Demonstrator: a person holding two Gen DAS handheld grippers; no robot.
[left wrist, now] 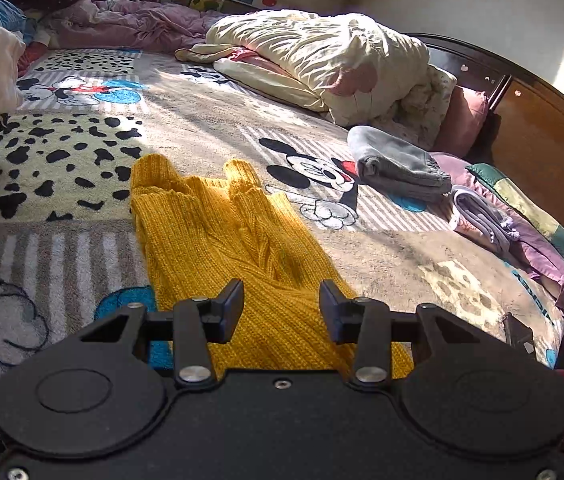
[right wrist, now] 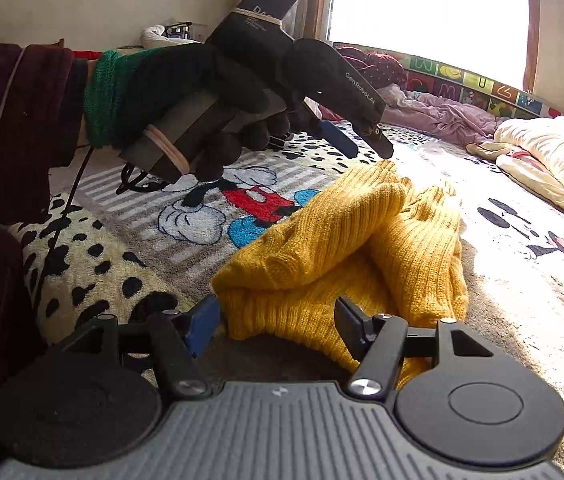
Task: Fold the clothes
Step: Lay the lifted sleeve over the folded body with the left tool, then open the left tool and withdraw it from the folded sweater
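A mustard-yellow knit sweater [left wrist: 218, 236] lies partly folded on the Mickey Mouse blanket [left wrist: 62, 160]. My left gripper [left wrist: 281, 304] is open and empty, held just above the sweater's near end. In the right wrist view the sweater [right wrist: 345, 248] is bunched, with one layer folded over. My right gripper [right wrist: 276, 320] is open, its jaws on either side of the sweater's near folded edge. The left gripper [right wrist: 365, 140], held by a gloved hand, hovers above the sweater's far side.
A folded grey garment [left wrist: 397, 164] and a folded lilac one [left wrist: 481, 216] lie at the right. A cream duvet [left wrist: 321, 60] and purple bedding [left wrist: 134, 24] are piled at the back. A wooden headboard [left wrist: 541, 132] bounds the right side.
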